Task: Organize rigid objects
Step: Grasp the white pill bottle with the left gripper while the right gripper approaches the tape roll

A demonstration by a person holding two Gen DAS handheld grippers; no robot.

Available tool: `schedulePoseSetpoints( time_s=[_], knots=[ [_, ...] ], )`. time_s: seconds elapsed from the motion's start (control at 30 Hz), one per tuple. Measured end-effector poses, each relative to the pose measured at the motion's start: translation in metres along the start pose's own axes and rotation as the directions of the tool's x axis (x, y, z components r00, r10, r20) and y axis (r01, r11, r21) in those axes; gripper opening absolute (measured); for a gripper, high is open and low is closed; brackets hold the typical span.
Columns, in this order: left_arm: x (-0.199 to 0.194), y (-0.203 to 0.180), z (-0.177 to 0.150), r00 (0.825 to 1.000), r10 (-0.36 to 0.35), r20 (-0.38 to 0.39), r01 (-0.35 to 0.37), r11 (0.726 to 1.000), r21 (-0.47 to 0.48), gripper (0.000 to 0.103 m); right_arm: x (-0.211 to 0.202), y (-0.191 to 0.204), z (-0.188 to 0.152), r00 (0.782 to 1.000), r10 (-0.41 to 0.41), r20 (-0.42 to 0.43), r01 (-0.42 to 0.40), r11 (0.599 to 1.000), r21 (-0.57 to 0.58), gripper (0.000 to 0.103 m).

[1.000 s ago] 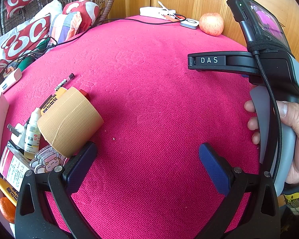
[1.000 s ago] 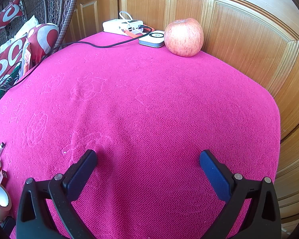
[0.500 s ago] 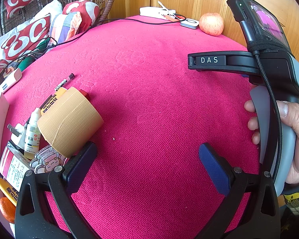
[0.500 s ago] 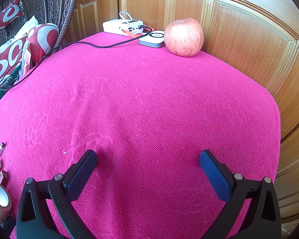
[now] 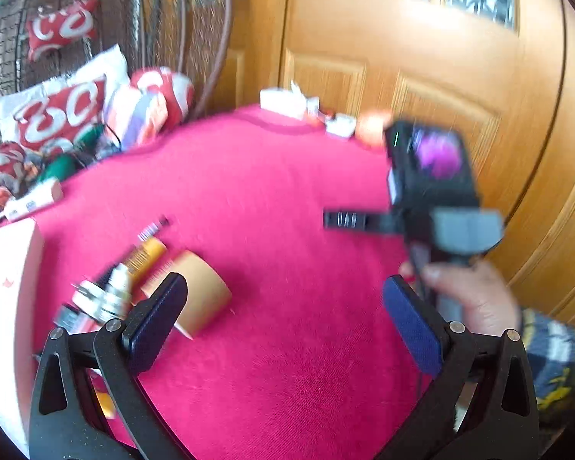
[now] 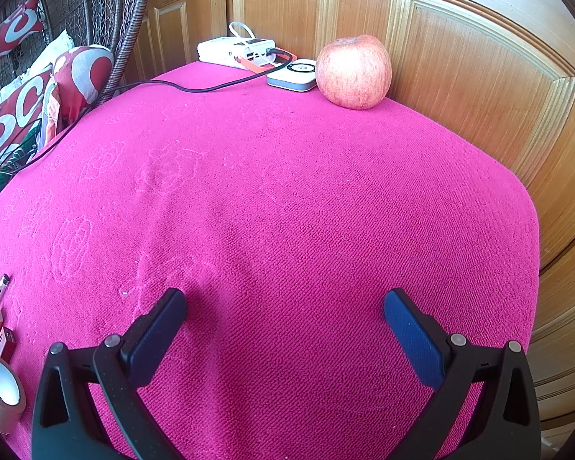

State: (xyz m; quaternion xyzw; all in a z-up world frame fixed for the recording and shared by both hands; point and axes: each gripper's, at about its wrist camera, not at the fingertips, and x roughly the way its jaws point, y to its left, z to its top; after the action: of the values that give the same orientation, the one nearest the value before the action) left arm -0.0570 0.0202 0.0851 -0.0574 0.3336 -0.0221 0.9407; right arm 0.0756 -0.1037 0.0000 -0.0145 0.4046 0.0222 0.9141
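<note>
A tan tape roll (image 5: 201,291) lies on its side on the pink cloth (image 5: 287,211), just beyond my left gripper's left finger. Small bottles and tubes (image 5: 111,295) lie in a heap to its left. My left gripper (image 5: 283,306) is open and empty above the cloth; its view is blurred. My right gripper (image 6: 283,314) is open and empty over bare cloth (image 6: 287,191). The tape roll (image 6: 0,387) shows at the far left edge of the right wrist view. The right gripper's body (image 5: 433,191) shows in the left wrist view.
An apple (image 6: 352,71), a white puck (image 6: 293,73) and a white power bank (image 6: 235,50) with a black cable stand at the table's far edge by the wooden door. A white box (image 5: 4,306) stands at the left. Cushions (image 5: 65,111) lie beyond the left edge.
My left gripper has pulled back and tilted up, so the tape roll and heap sit farther away and the view is blurred. The right gripper has not moved.
</note>
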Motion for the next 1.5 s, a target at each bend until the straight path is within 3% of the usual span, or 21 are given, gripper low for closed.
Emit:
schedulePoseSetpoints(
  time_s=[0.13, 0.2, 0.33, 0.4, 0.57, 0.73, 0.8, 0.87, 0.93, 0.97, 1.03, 1.07, 1.1, 1.13, 1.17, 1.27, 1.37, 1.4, 1.5],
  knots=[
    [-0.063, 0.047, -0.005, 0.992, -0.010, 0.127, 0.028, 0.990, -0.137, 0.103, 0.000, 0.000, 0.000, 1.000, -0.001, -0.001, 0.001, 1.000, -0.001, 0.103],
    [-0.091, 0.072, -0.022, 0.983, 0.048, 0.178, -0.013, 0.981, -0.195, 0.103, 0.000, 0.000, 0.000, 1.000, 0.000, 0.000, 0.000, 1.000, -0.001, 0.103],
    [-0.106, 0.100, -0.054, 0.981, 0.184, 0.059, -0.167, 0.960, -0.223, 0.103, 0.000, 0.000, 0.000, 1.000, -0.001, -0.002, 0.001, 1.000, -0.001, 0.103],
    [-0.103, 0.105, -0.074, 0.977, 0.215, -0.008, -0.211, 0.953, -0.219, 0.103, 0.000, 0.000, 0.000, 1.000, -0.001, -0.001, 0.001, 1.000, -0.001, 0.103],
    [-0.089, 0.100, -0.112, 0.977, 0.194, -0.092, -0.210, 0.952, -0.221, 0.099, 0.000, 0.000, 0.000, 1.000, -0.001, -0.002, 0.001, 1.000, -0.001, 0.103],
    [-0.067, 0.097, -0.109, 0.967, 0.200, -0.158, -0.229, 0.954, -0.194, 0.075, 0.000, 0.000, 0.000, 1.000, -0.001, -0.003, 0.001, 1.000, -0.001, 0.103],
    [-0.060, 0.098, -0.112, 0.960, 0.209, -0.186, -0.244, 0.951, -0.191, 0.075, -0.002, -0.001, -0.001, 1.000, 0.008, 0.003, -0.008, 1.000, 0.008, 0.103],
    [-0.058, 0.099, -0.113, 0.955, 0.224, -0.193, -0.260, 0.947, -0.190, 0.075, -0.014, -0.005, -0.004, 0.995, 0.088, 0.041, -0.089, 0.996, 0.020, 0.103],
    [-0.059, 0.104, -0.115, 0.953, 0.233, -0.195, -0.273, 0.938, -0.213, 0.075, -0.039, -0.006, -0.008, 0.963, 0.237, 0.131, -0.239, 0.971, 0.003, 0.103],
    [-0.060, 0.106, -0.116, 0.953, 0.232, -0.195, -0.273, 0.935, -0.225, 0.075, -0.051, -0.005, -0.010, 0.934, 0.314, 0.170, -0.315, 0.949, -0.023, 0.103],
    [-0.059, 0.109, -0.118, 0.954, 0.218, -0.204, -0.265, 0.932, -0.246, 0.075, -0.077, 0.006, -0.014, 0.832, 0.517, 0.201, -0.500, 0.856, -0.134, 0.103],
    [-0.059, 0.109, -0.120, 0.955, 0.210, -0.210, -0.260, 0.932, -0.254, 0.075, -0.087, 0.013, -0.017, 0.766, 0.608, 0.207, -0.582, 0.794, -0.179, 0.103],
    [-0.057, 0.109, -0.122, 0.956, 0.200, -0.216, -0.254, 0.932, -0.260, 0.075, -0.093, 0.022, -0.018, 0.721, 0.674, 0.163, -0.642, 0.737, -0.210, 0.103],
    [-0.055, 0.108, -0.124, 0.955, 0.195, -0.223, -0.251, 0.932, -0.263, 0.075, -0.096, 0.033, -0.021, 0.700, 0.705, 0.118, -0.667, 0.703, -0.245, 0.103],
    [-0.054, 0.107, -0.126, 0.955, 0.192, -0.227, -0.250, 0.932, -0.264, 0.075, -0.095, 0.046, -0.024, 0.700, 0.712, 0.056, -0.674, 0.684, -0.278, 0.103],
    [-0.052, 0.105, -0.128, 0.955, 0.184, -0.233, -0.243, 0.934, -0.260, 0.075, -0.094, 0.085, -0.040, 0.742, 0.670, -0.025, -0.621, 0.673, -0.402, 0.103],
    [-0.052, 0.106, -0.129, 0.955, 0.189, -0.229, -0.246, 0.935, -0.256, 0.073, -0.099, 0.102, -0.052, 0.720, 0.685, -0.109, -0.657, 0.623, -0.426, 0.103],
    [-0.052, 0.107, -0.129, 0.955, 0.189, -0.229, -0.247, 0.934, -0.259, 0.066, -0.098, 0.107, -0.055, 0.720, 0.684, -0.116, -0.655, 0.616, -0.438, 0.103],
    [-0.051, 0.110, -0.131, 0.955, 0.188, -0.231, -0.249, 0.930, -0.271, 0.057, -0.089, 0.126, -0.060, 0.755, 0.644, -0.123, -0.610, 0.620, -0.493, 0.103]
  ],
)
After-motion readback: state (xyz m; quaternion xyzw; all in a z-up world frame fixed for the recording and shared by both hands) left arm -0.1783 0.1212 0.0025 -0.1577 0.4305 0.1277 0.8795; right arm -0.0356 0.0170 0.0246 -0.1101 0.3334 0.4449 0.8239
